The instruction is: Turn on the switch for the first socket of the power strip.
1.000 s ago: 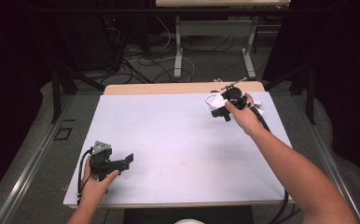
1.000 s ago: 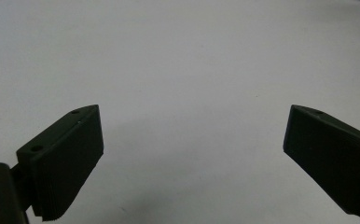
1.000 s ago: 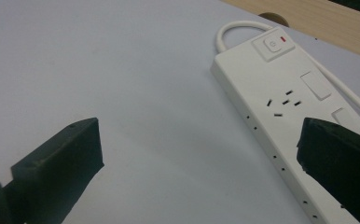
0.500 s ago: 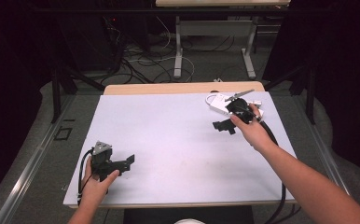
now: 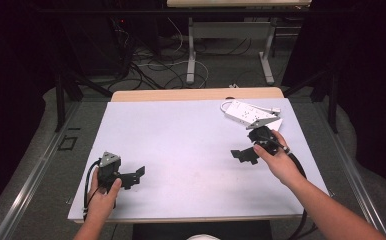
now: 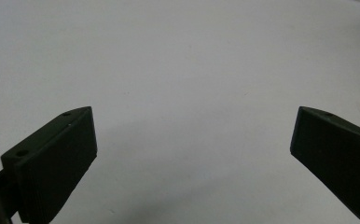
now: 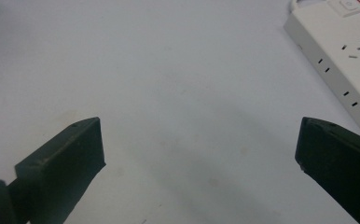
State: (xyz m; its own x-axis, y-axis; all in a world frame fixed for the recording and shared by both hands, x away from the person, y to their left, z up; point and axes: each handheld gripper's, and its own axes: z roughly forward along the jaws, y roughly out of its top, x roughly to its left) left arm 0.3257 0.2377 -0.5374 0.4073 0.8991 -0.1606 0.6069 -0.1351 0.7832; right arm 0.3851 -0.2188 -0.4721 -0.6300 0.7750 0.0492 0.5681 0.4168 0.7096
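A white power strip [image 5: 248, 114] with a red switch lies flat at the far right of the white table top [image 5: 181, 135]. My right gripper [image 5: 242, 156] sits just in front of it, jaws wide open and pointing left, with nothing between them. In the right gripper view the right gripper [image 7: 199, 122] hovers over bare table, with the power strip [image 7: 341, 46] at the upper right, beyond the right jaw. My left gripper [image 5: 137, 176] rests near the front left edge. It is open in the left gripper view [image 6: 194, 112], with bare table under it.
A wooden strip of table [image 5: 196, 94] shows behind the white top. Beyond it stand metal table legs [image 5: 191, 50] and loose cables [image 5: 156, 62] on the floor. A black cable [image 5: 301, 175] trails from the right gripper along the forearm.
My right gripper has drawn back from the power strip toward the near edge, and the strip now lies alone on the table. The left gripper has not moved.
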